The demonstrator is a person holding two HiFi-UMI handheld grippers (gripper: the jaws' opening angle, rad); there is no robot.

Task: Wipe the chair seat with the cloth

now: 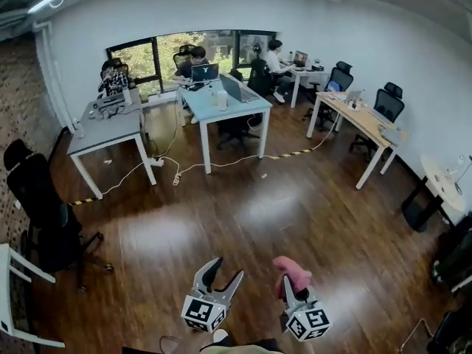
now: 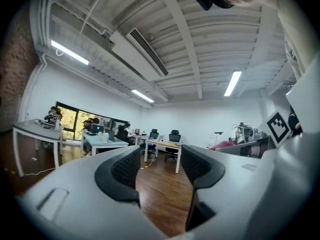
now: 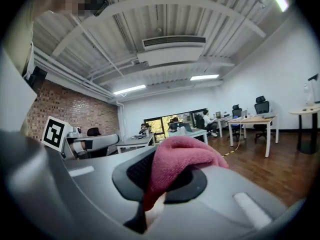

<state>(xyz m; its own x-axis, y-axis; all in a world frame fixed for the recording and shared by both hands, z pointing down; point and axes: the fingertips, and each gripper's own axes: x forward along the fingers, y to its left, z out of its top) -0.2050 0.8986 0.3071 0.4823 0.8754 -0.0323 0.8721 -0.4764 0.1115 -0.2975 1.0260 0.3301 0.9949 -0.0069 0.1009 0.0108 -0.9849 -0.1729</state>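
A pink cloth (image 1: 292, 273) sits bunched between the jaws of my right gripper (image 1: 290, 285), which is shut on it; in the right gripper view the cloth (image 3: 180, 159) drapes over the jaws. My left gripper (image 1: 220, 275) is held beside it, open and empty, over the wooden floor; its jaws (image 2: 159, 169) stand well apart in the left gripper view. A black office chair (image 1: 43, 205) stands at the far left, well away from both grippers.
White desks (image 1: 107, 133) and a light blue desk (image 1: 225, 109) stand at the back with people seated at them. A wooden desk (image 1: 365, 122) and more chairs (image 1: 386, 103) are at the right. Cables (image 1: 184, 169) trail across the floor. A white frame (image 1: 9, 293) stands at the left edge.
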